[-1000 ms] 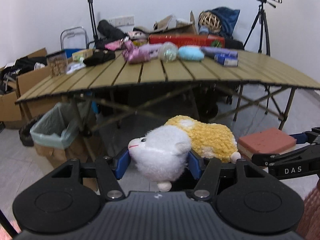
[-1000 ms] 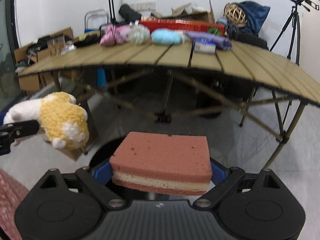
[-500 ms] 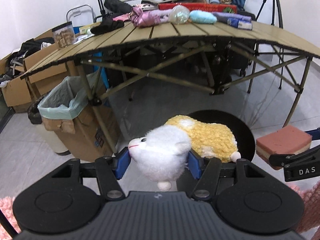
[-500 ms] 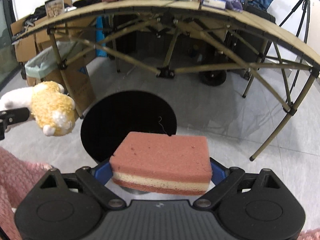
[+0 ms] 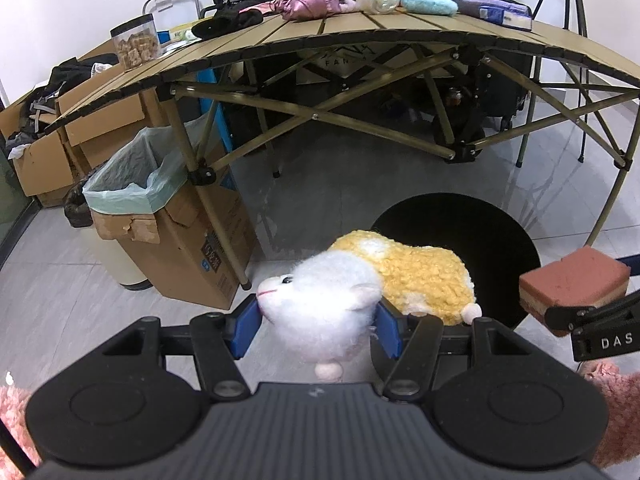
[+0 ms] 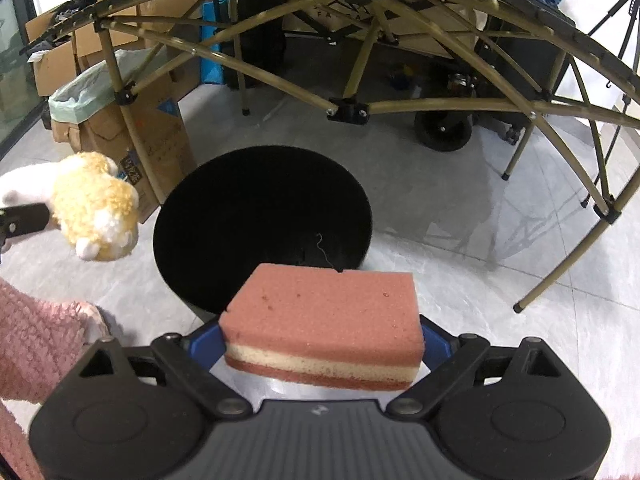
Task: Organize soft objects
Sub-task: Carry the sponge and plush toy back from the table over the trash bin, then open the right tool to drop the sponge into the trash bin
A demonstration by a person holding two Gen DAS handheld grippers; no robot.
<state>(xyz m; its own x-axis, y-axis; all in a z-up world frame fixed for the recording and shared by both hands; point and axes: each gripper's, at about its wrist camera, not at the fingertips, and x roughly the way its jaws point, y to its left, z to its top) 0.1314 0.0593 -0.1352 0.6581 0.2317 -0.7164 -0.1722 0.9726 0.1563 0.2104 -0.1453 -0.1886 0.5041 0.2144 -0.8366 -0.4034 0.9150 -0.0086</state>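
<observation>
My left gripper (image 5: pixel 318 330) is shut on a white and yellow plush animal (image 5: pixel 384 276), its blue pads squeezing the white head. The same plush animal (image 6: pixel 94 208) hangs at the left of the right wrist view. A pink sponge (image 6: pixel 324 316) with a cream middle layer sits clamped in my right gripper (image 6: pixel 322 354), and the sponge (image 5: pixel 574 280) also shows at the right of the left wrist view. A round black bin (image 6: pixel 262 216) stands on the floor just beyond and below both held objects; its opening (image 5: pixel 476 236) is dark inside.
A folding slatted table (image 5: pixel 380 36) spans the room above, carrying several soft items and a jar (image 5: pixel 134 42). Its metal legs (image 6: pixel 124 120) cross near the bin. A lined cardboard box (image 5: pixel 168 236) stands to the left. Pink fuzzy sleeves (image 6: pixel 36 344) show at the edges.
Both grippers have sunk and tipped downward with their loads. The table top has risen out of the middle of the views and the black bin has come into sight below.
</observation>
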